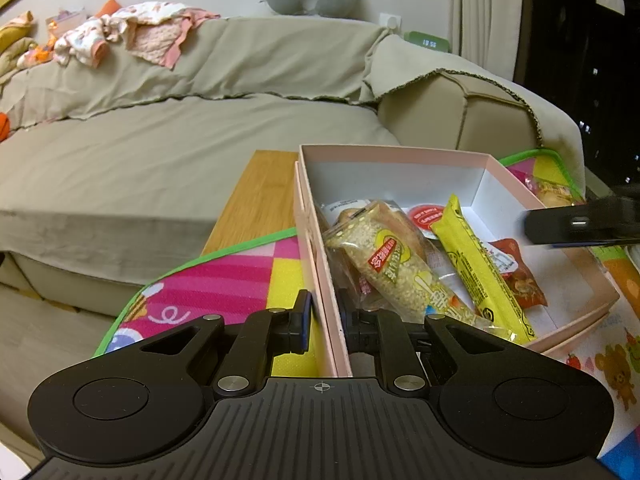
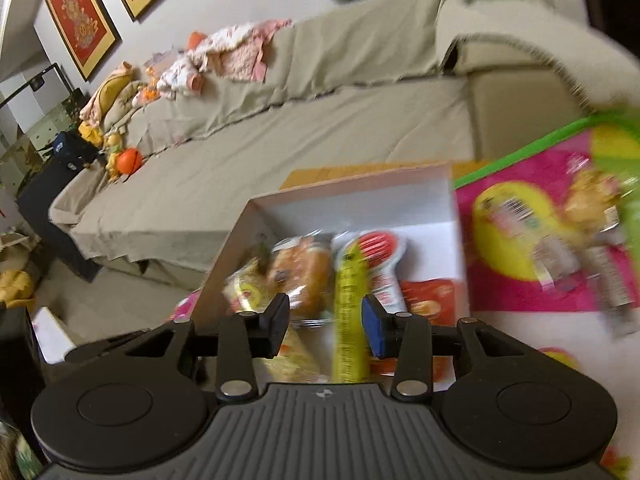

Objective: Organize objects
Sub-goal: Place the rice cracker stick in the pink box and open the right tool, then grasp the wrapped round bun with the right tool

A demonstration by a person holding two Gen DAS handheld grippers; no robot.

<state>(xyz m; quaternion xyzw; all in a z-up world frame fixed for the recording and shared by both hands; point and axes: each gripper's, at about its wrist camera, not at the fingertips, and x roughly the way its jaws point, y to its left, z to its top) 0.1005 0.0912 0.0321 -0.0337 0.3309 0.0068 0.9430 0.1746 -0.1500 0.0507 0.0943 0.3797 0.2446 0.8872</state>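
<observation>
A pink cardboard box [image 1: 404,156] with a white inside stands on a colourful play mat [image 1: 224,280]. It holds several snack packets: a sesame bar [image 1: 400,276], a yellow packet [image 1: 476,268], a red packet [image 1: 520,276] and a bun [image 2: 304,272]. My left gripper [image 1: 326,320] is shut on the box's near left wall, one finger outside and one inside. My right gripper [image 2: 324,326] is open above the box, its fingers either side of the yellow packet [image 2: 348,308], not holding it. It shows in the left wrist view [image 1: 580,226] at the box's right rim.
More snack packets [image 2: 580,232] lie on the mat to the right of the box. A wooden table edge [image 1: 256,196] shows under the mat. A beige sofa [image 1: 180,128] with clothes [image 1: 132,32] stands behind.
</observation>
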